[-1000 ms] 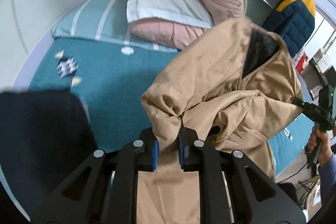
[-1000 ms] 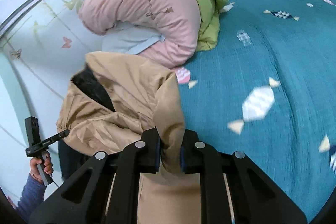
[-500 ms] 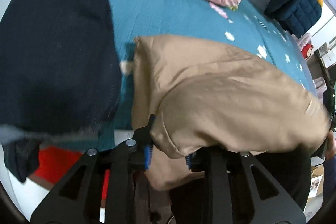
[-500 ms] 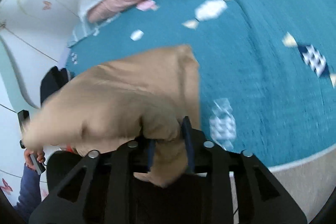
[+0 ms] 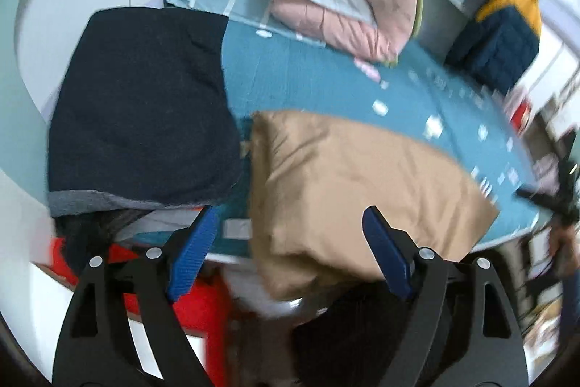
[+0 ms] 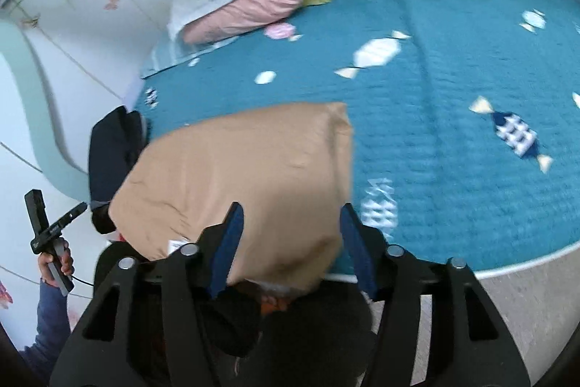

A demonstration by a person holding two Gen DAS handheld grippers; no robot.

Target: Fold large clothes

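Left wrist: dark garment beside tan jacket.

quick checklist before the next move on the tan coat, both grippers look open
1. Left gripper released: ok, jaws spread wide.
2. Right gripper released: ok, jaws open either side of the fold.
3. Tan coat folded into a compact block: ok.
4. Coat fully supported on the teal bed: not ok, near edge overhangs.
5. Clear of the dark garment: cannot tell, edges meet or nearly meet.
6. Sleeves tucked inside: cannot tell, hidden.
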